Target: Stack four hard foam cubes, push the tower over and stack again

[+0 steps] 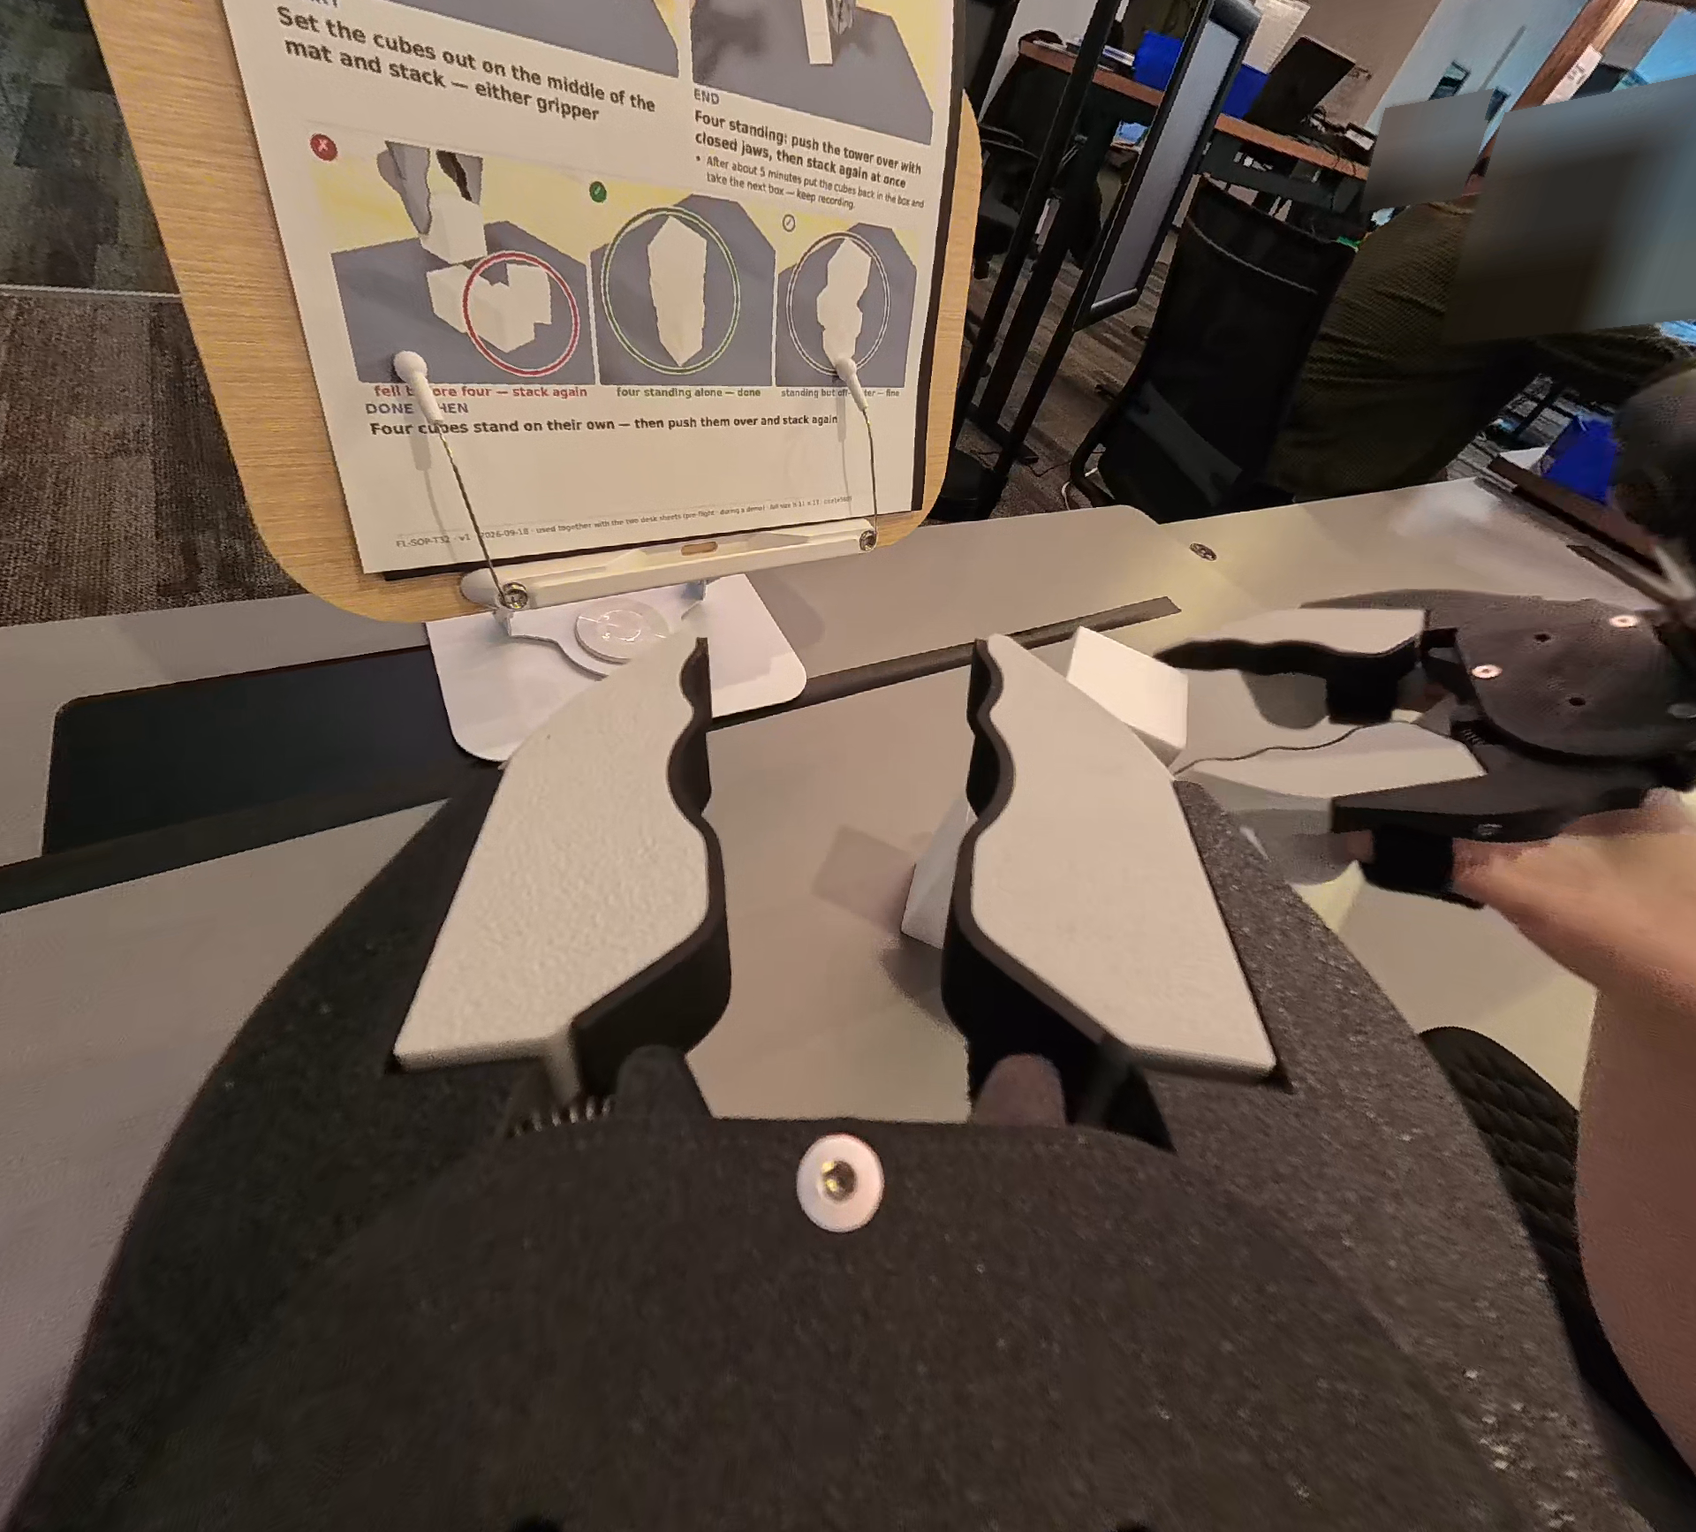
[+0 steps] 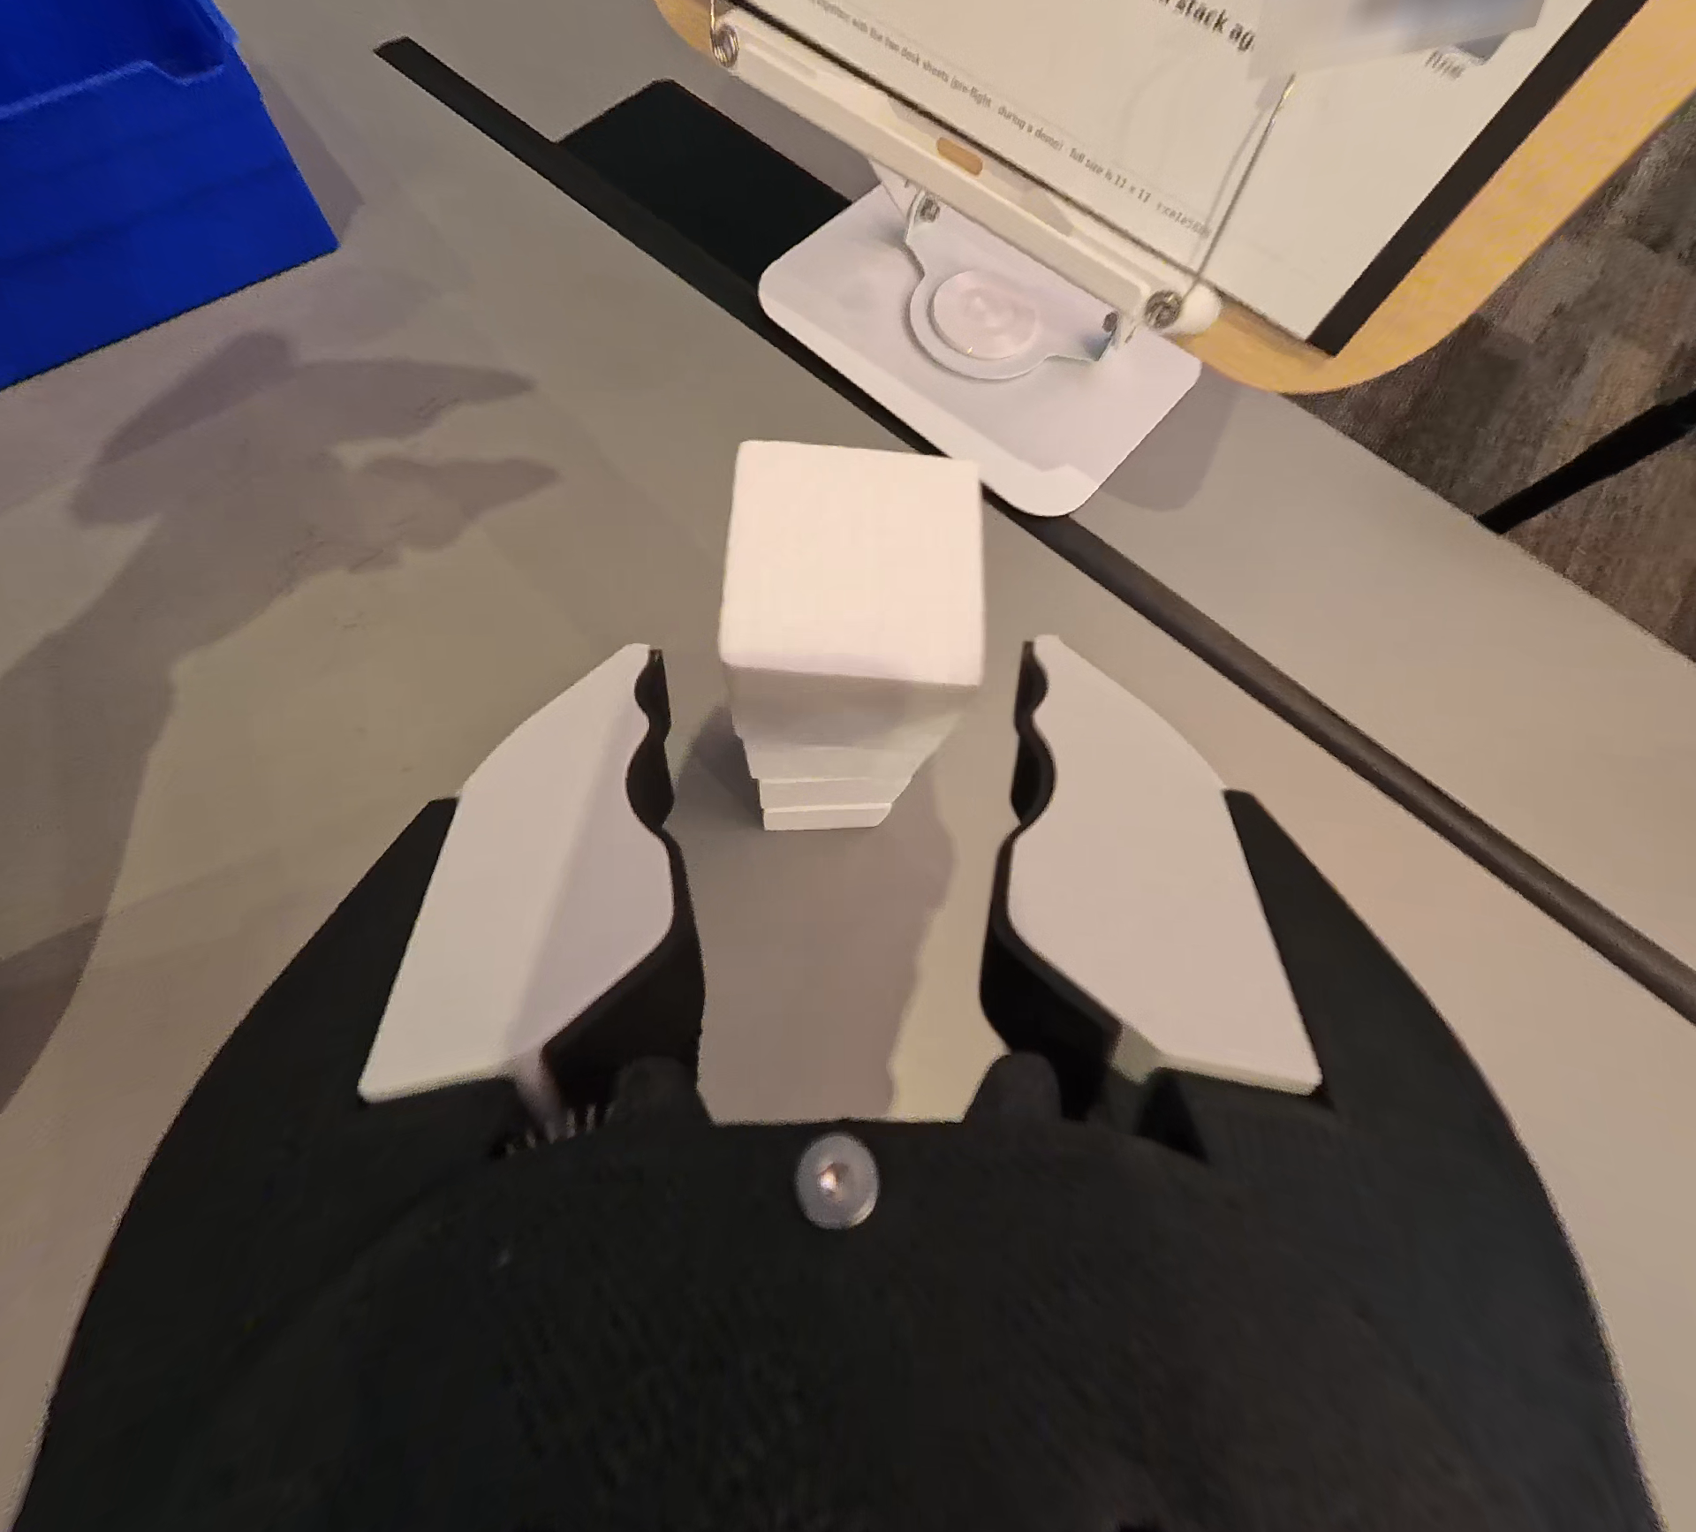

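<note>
A tower of white foam cubes point(image 2: 853, 561) stands on the grey table point(image 2: 367, 570); I look down on its top cube, and the lower cubes show as slightly offset steps. My right gripper point(image 2: 842, 648) is open, with its fingertips either side of the top cube's near edge and not touching it. In the left wrist view the tower point(image 1: 1129, 689) is partly hidden behind my right finger. My left gripper point(image 1: 844, 653) is open and empty, just left of the tower. The right gripper point(image 1: 1184, 712) shows there too, held open at the tower's top by a hand point(image 1: 1560, 891).
A wooden stand with an instruction sheet point(image 1: 587, 203) stands at the table's back, its white base point(image 2: 1009, 405) just behind the tower. A blue bin point(image 2: 110, 111) sits at the far left. A black strip point(image 2: 1285, 708) runs across the table.
</note>
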A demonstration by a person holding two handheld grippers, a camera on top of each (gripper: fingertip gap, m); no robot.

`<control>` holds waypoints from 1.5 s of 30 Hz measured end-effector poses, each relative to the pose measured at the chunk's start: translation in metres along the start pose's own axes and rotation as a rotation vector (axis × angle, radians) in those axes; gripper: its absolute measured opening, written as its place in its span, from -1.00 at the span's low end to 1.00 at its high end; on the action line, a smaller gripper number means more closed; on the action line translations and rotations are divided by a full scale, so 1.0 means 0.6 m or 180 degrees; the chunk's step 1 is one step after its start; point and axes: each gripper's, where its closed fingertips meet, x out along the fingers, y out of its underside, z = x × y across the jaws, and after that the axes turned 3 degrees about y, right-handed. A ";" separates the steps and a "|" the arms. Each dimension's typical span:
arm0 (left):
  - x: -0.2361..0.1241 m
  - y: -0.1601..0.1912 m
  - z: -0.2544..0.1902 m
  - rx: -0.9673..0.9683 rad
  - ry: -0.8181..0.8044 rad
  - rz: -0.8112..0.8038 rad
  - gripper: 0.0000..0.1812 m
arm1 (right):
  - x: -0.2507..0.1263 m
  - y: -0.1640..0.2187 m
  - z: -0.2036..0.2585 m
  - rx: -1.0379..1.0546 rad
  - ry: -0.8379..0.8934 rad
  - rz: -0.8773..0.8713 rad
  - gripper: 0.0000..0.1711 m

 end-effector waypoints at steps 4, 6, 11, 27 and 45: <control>-0.004 0.000 0.004 -0.0031 0.0003 -0.0012 -0.41 | -0.046 -0.023 -0.026 -0.0138 -0.0106 -0.0421 -0.06; -0.005 0.000 0.007 -0.0052 0.0000 -0.0015 -0.41 | -0.065 -0.033 -0.052 -0.0245 -0.0088 -0.0715 -0.07; -0.008 0.003 0.011 -0.0082 -0.0004 -0.0005 -0.41 | -0.022 0.031 -0.125 0.0007 -0.0299 -0.0708 -0.29; -0.004 0.009 0.010 -0.0059 -0.0033 0.0062 -0.42 | 0.180 0.173 -0.120 0.0763 -0.0912 -0.0510 -0.99; -0.023 0.002 0.001 0.0097 -0.0168 0.0087 -0.43 | 0.121 0.083 0.035 -0.0826 -0.1185 -0.1027 -0.99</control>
